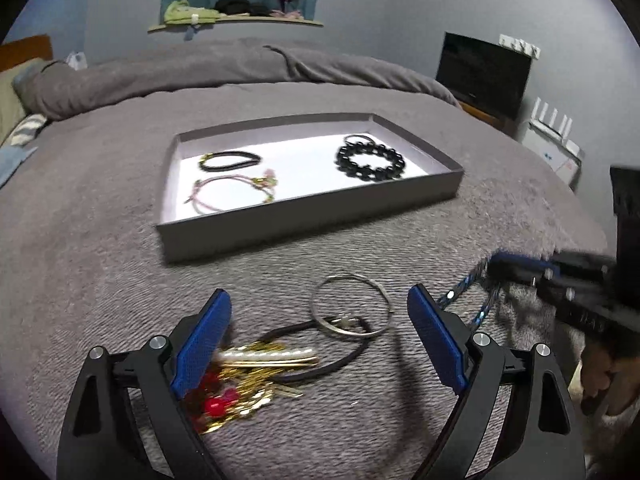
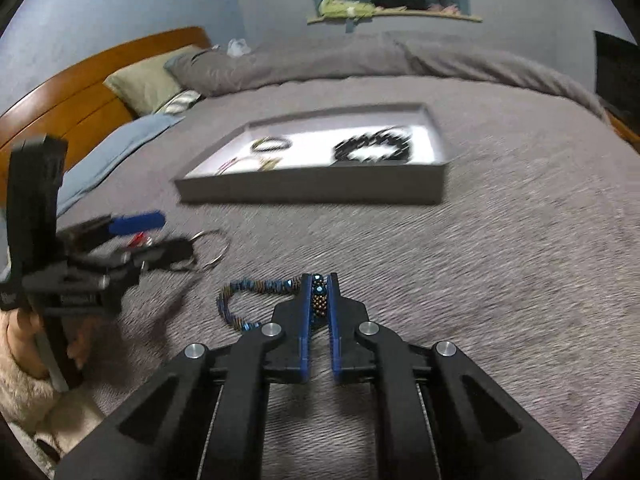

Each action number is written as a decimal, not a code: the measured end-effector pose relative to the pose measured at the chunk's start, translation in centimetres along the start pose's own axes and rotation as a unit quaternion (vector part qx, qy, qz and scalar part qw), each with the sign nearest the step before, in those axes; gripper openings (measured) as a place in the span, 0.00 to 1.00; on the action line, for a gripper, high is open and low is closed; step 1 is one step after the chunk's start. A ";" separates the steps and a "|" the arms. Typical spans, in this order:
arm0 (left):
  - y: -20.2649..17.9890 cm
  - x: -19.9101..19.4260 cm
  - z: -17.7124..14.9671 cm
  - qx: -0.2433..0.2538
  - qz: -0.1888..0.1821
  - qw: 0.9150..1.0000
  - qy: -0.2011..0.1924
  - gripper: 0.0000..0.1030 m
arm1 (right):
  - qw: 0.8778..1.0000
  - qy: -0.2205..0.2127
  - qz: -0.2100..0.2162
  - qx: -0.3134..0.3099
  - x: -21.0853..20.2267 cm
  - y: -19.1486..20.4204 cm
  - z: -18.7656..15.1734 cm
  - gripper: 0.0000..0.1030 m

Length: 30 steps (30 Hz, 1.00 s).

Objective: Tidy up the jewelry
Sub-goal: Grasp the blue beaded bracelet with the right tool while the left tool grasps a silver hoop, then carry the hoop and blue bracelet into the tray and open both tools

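Observation:
A grey tray [image 1: 312, 216] on the bed holds a black hair band [image 1: 229, 160], a pink cord bracelet [image 1: 228, 194] and a black bead bracelet [image 1: 370, 159]. My left gripper [image 1: 320, 316] is open above a silver bangle [image 1: 351, 306], a black hair tie [image 1: 320, 364] and gold clips with pearls and red beads [image 1: 248, 376] on the blanket. My right gripper [image 2: 320, 280] is shut on a blue beaded bracelet [image 2: 248, 300], which trails left onto the blanket. The right gripper [image 1: 520, 268] also shows in the left wrist view.
The grey blanket [image 1: 100, 240] covers the bed. Pillows [image 2: 148, 84] and a wooden headboard [image 2: 80, 96] are at the far left. A dark screen [image 1: 484, 72] and a white router [image 1: 552, 140] stand at the right. A window sill [image 1: 236, 20] holds cloth items.

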<state>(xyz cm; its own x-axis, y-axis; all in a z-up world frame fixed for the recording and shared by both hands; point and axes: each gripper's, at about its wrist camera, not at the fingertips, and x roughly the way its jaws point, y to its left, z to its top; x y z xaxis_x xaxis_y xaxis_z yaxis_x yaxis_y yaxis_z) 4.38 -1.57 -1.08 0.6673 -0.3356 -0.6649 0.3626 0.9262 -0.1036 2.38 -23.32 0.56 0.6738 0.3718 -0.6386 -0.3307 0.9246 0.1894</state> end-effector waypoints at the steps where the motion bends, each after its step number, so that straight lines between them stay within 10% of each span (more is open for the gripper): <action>1: -0.4 0.2 0.1 0.008 -0.001 1.000 0.002 0.86 | 1.000 -0.002 -0.005 0.010 -0.2 -0.6 0.1 0.07; 16: -1.2 2.6 -0.3 0.025 -0.002 0.999 0.034 0.51 | 0.999 0.037 0.022 0.021 0.9 -1.5 -0.2 0.08; 30: -0.4 -1.5 2.6 0.019 -0.019 0.999 -0.030 0.50 | 1.000 -0.013 0.027 0.003 -1.2 -0.1 1.5 0.07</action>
<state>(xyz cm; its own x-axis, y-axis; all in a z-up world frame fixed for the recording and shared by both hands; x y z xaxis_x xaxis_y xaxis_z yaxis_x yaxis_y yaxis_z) 4.95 -1.91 1.88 0.6897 -0.3813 -0.6156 0.4117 0.9058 -0.0998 2.58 -23.69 2.43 0.6722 0.4228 -0.6078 -0.3631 0.9037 0.2271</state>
